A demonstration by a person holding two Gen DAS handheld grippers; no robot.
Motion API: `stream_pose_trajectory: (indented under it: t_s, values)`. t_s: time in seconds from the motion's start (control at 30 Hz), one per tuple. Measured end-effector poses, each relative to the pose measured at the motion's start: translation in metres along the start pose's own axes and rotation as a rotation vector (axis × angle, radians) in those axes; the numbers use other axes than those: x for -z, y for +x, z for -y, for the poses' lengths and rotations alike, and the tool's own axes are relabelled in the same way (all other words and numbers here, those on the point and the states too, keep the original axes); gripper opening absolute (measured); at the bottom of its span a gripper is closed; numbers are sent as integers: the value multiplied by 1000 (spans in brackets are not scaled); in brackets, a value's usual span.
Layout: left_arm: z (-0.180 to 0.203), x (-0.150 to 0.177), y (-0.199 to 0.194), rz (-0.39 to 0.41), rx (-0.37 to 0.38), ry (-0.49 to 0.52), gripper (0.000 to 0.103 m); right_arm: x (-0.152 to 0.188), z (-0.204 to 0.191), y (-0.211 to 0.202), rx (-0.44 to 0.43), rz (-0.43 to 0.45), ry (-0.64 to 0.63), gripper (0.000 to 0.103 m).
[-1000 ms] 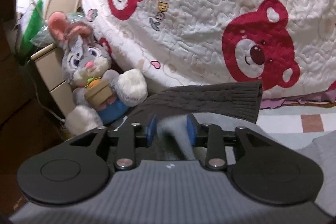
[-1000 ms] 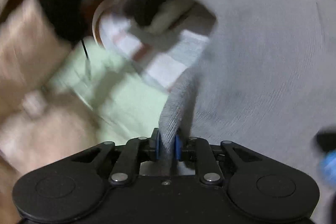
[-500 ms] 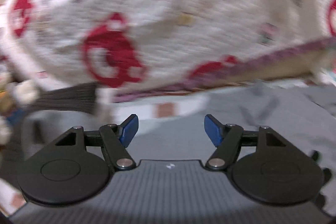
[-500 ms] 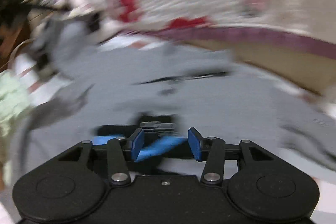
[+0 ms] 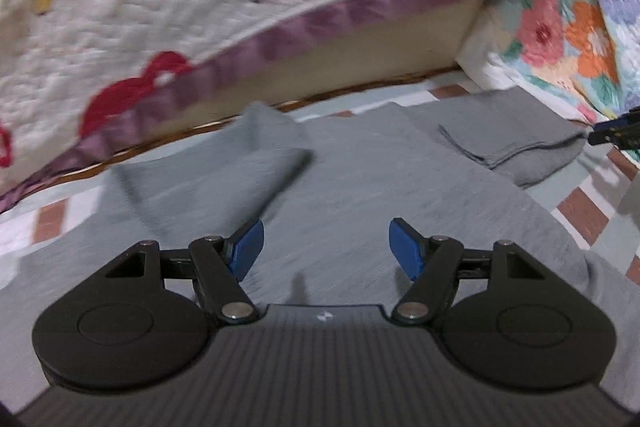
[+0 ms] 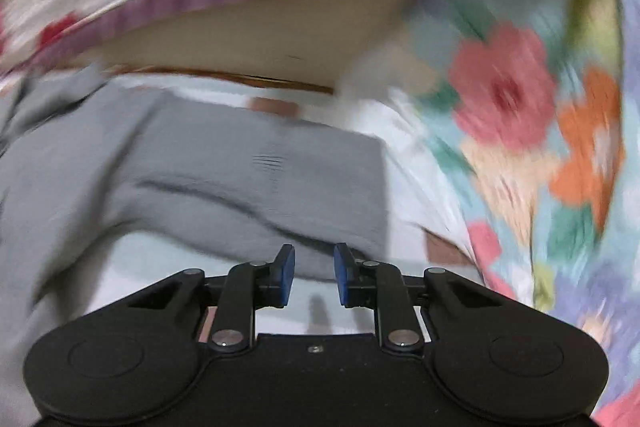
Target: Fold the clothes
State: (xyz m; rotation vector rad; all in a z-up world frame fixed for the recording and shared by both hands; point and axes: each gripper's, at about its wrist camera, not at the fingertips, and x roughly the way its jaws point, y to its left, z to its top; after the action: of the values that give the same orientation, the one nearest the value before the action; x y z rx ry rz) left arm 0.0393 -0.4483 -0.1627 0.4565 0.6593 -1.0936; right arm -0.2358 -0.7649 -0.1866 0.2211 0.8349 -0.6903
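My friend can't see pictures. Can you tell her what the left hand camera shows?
The left gripper is open, blue pads wide apart, holding nothing, above a soft grey knit garment spread on a pale checked mat with both sleeves folded inward. Behind it hangs a white quilted bedspread with red bears and a purple edge.

Garment (image 5: pixel 360 187) spread on mat (image 5: pixel 580 203), quilt (image 5: pixel 160 7) behind, floral blanket (image 5: pixel 580 27) right

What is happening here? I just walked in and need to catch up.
A person with two handheld grippers is folding a grey garment spread on a mat beside a quilted bedspread. Both sleeves lie folded inward. The left gripper hangs wide open over the middle; the right gripper, open and empty, faces the sleeve edge.
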Motion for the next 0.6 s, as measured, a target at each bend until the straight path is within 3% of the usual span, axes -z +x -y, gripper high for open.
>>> stream_pose_trajectory:
  t_s: [0.1,0.23,0.37,0.5,0.57,0.6]
  values:
    - [10,-2,25,-12,47,6,69,12,23,18,13,1,159,37]
    - [22,-4,50,-9,95,28,69,32,42,28,-62,28,328,46]
    - [29,-7,64,-9,127,18,69,40,46,37,-76,53,369,50]
    - [35,-9,75,-15,156,-1,69,33,45,53,-92,104,384,63]
    - [39,-9,78,-13,156,5,69,25,40,62,-77,105,346,63]
    - [41,-9,79,-12,156,8,69,17,37,64,-62,95,313,55]
